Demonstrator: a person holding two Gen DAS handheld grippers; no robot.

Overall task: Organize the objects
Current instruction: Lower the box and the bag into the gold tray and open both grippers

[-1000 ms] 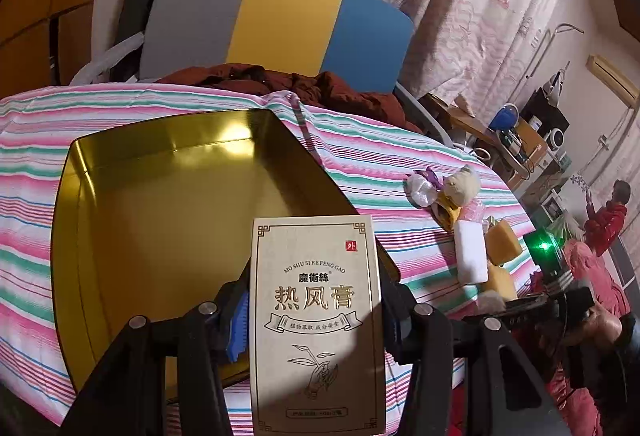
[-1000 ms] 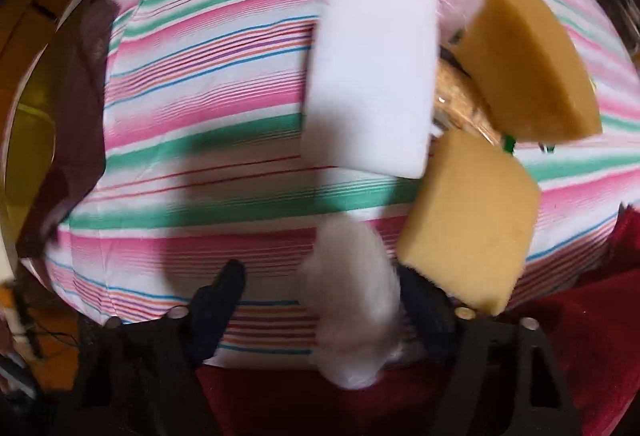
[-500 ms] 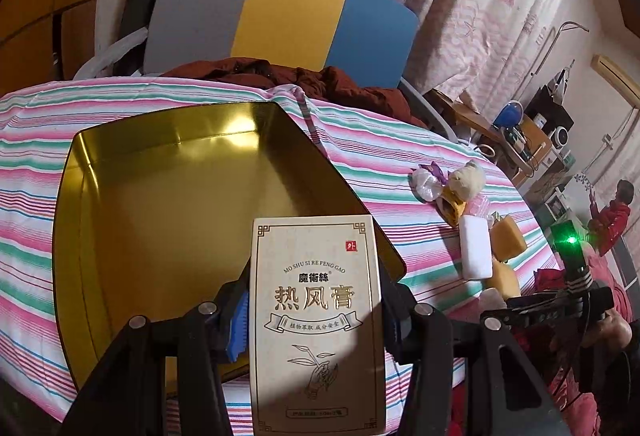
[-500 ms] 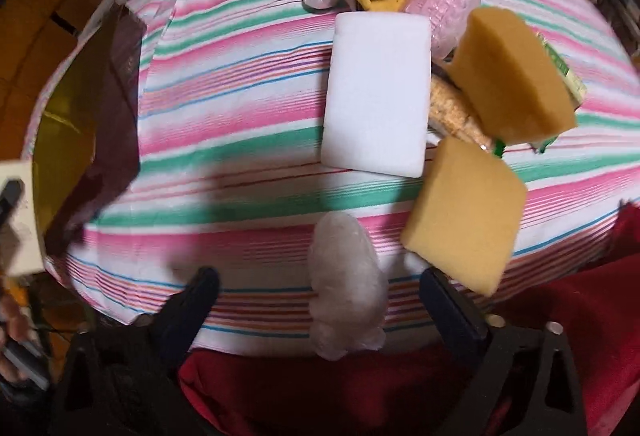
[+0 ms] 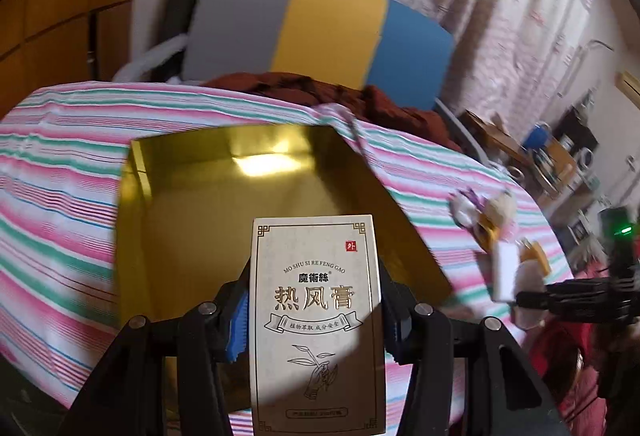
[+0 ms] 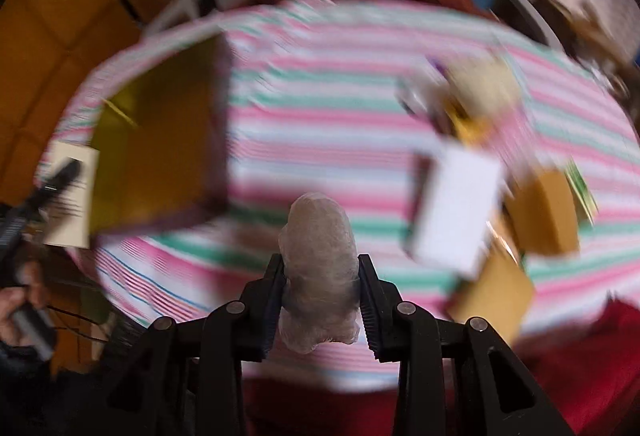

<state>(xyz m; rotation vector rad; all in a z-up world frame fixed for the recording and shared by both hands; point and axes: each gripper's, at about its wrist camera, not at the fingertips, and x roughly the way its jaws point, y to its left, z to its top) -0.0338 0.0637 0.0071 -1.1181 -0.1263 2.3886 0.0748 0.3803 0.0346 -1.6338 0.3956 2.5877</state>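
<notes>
A: What has changed on the right side since a second ago?

B: The right gripper [image 6: 321, 282] was spread wide around the white plastic-wrapped bundle [image 6: 320, 264] as it lay near the table edge. Now the jaws are pressed against both sides of the bundle and it is lifted clear of the striped tablecloth [image 6: 320, 123]. The view is heavily blurred.

A: And the left?

B: The left gripper [image 5: 313, 310] stays clamped on the upright beige ointment box [image 5: 316, 320], printed "MO SHU SI RE FENG GAO". The box sits in the same place between the fingers as before, above the near edge of the gold tin tray [image 5: 240, 220].

A: Has the tray moved?

B: It lies in the same spot on the tablecloth, but it looks smaller and farther off than half a second ago, with nothing visible inside it.

A: The rest of the pile?

B: The white sponge block [image 6: 456, 211] and two yellow sponges [image 6: 548, 211] lie together on the right of the table, with a cream plush toy [image 6: 484, 83] beyond them. They seem unmoved. From the left wrist, the right gripper shows beside that cluster.
</notes>
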